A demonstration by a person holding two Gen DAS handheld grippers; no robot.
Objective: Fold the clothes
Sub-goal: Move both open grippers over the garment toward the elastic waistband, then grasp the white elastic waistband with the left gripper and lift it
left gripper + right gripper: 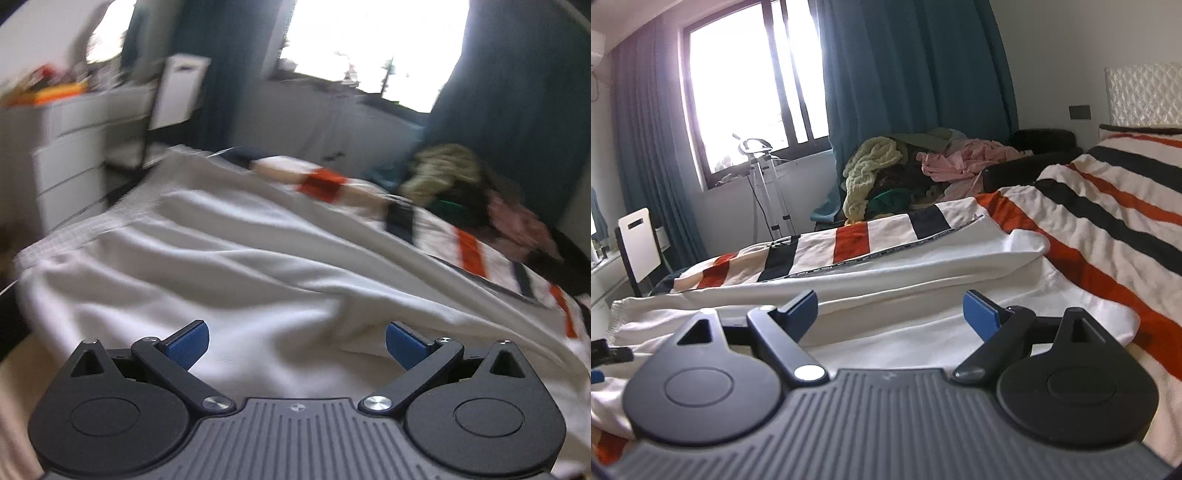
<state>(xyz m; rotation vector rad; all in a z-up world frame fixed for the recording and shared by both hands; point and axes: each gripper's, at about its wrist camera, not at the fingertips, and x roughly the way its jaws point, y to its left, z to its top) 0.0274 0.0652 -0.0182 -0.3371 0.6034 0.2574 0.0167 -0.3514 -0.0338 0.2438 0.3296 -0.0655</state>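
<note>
A white garment lies spread and creased on the bed, seen blurred in the left wrist view. Just above its near part, my left gripper stands open with nothing between its blue pads. In the right wrist view the same white garment stretches across the striped blanket, its hemmed end at the left. My right gripper is open over the garment's near part and holds nothing.
A heap of unfolded clothes, green, pink and dark, sits at the bed's far side below teal curtains. A white chair and a stand are by the window. White drawers stand at the left.
</note>
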